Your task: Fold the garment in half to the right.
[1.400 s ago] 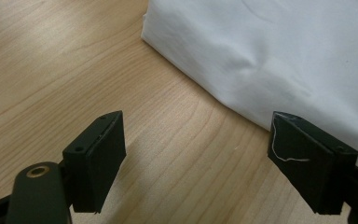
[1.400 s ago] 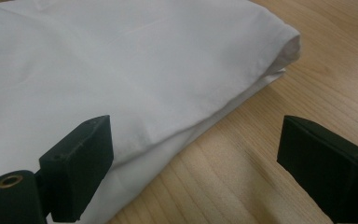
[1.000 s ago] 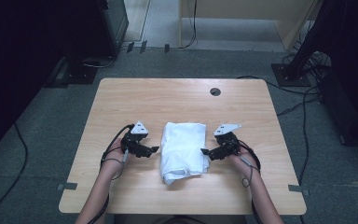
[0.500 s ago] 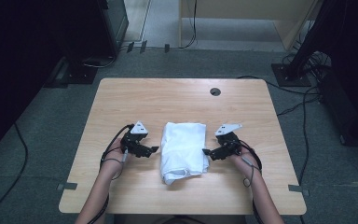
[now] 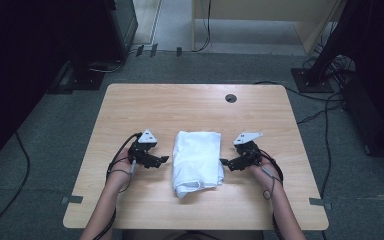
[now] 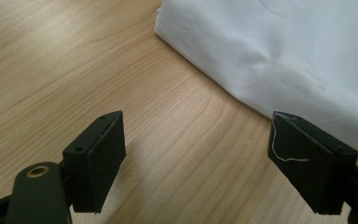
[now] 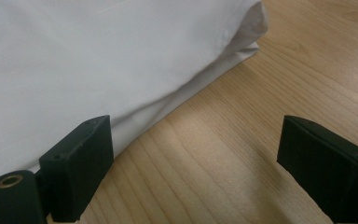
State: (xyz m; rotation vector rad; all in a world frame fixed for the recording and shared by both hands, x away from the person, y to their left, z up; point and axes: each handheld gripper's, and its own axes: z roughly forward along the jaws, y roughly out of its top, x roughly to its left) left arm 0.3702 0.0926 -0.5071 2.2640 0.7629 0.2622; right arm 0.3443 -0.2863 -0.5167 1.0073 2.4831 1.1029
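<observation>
A folded white cloth (image 5: pixel 197 161) lies in the middle of the wooden table (image 5: pixel 190 110). My left gripper (image 5: pixel 165 159) rests on the table just left of the cloth, jaws wide apart and pointing at its left edge. In the left gripper view the cloth (image 6: pixel 279 51) lies just beyond the left gripper (image 6: pixel 200 163), with bare wood between the jaws. My right gripper (image 5: pixel 223 162) sits at the cloth's right edge, open. In the right gripper view the cloth's folded edge (image 7: pixel 121 70) lies just ahead of the right gripper (image 7: pixel 196 168); nothing is clamped.
A round cable hole (image 5: pixel 231 98) sits near the table's far edge. Cables trail from both grippers toward the person's forearms (image 5: pixel 105 210). Dark equipment and floor cables surround the table.
</observation>
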